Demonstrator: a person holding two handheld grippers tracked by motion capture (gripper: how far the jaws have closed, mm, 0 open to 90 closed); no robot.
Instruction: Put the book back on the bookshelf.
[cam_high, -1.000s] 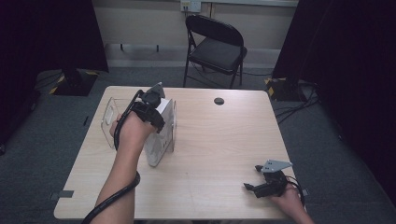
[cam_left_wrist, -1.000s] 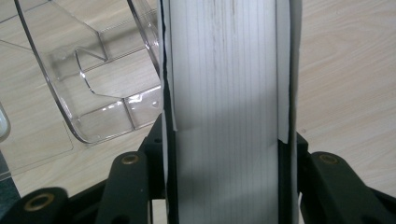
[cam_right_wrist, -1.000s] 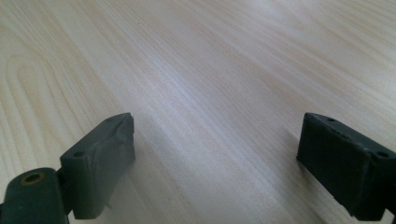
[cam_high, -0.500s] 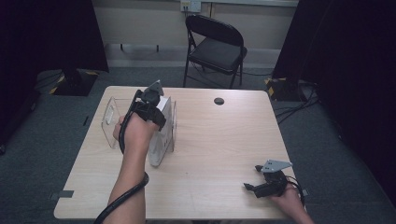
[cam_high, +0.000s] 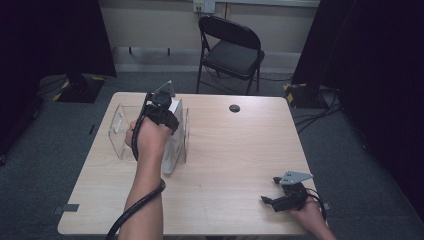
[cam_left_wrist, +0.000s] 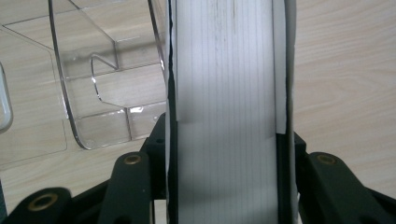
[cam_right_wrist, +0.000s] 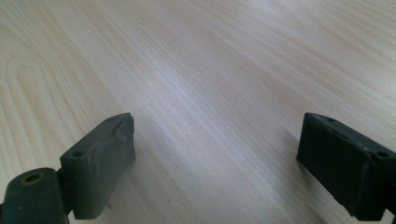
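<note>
A: The fingers (cam_left_wrist: 135, 186) of the left gripper (cam_high: 161, 111) are clenched on a thick white block with dark edge lines, book-like (cam_left_wrist: 226, 93). The right gripper (cam_right_wrist: 219, 154) has its fingers spread, with nothing between them.

B: Location of the block?

A: At ten o'clock on the pale wood-grain desk (cam_high: 235, 150), standing upright in the clear acrylic divider rack (cam_high: 119, 131), against its right-hand partition. The left gripper view shows a curved transparent partition at ten o'clock from the block.

B: Failure modes?

A: Judged from this pose: the rack is light and unsecured, so a sideways pull may drag or tip it. The block may catch the curved partition if it is tilted while moving. The block's smooth sides may slip in the grip.

B: Hand pose?

A: The left forearm (cam_high: 145, 200) extends from six o'clock toward eleven, wrist bent, gripper pointing down over the rack. The right hand (cam_high: 307, 215) rests at five o'clock on the desk, gripper low and aimed toward nine o'clock, well apart from the rack.
</note>
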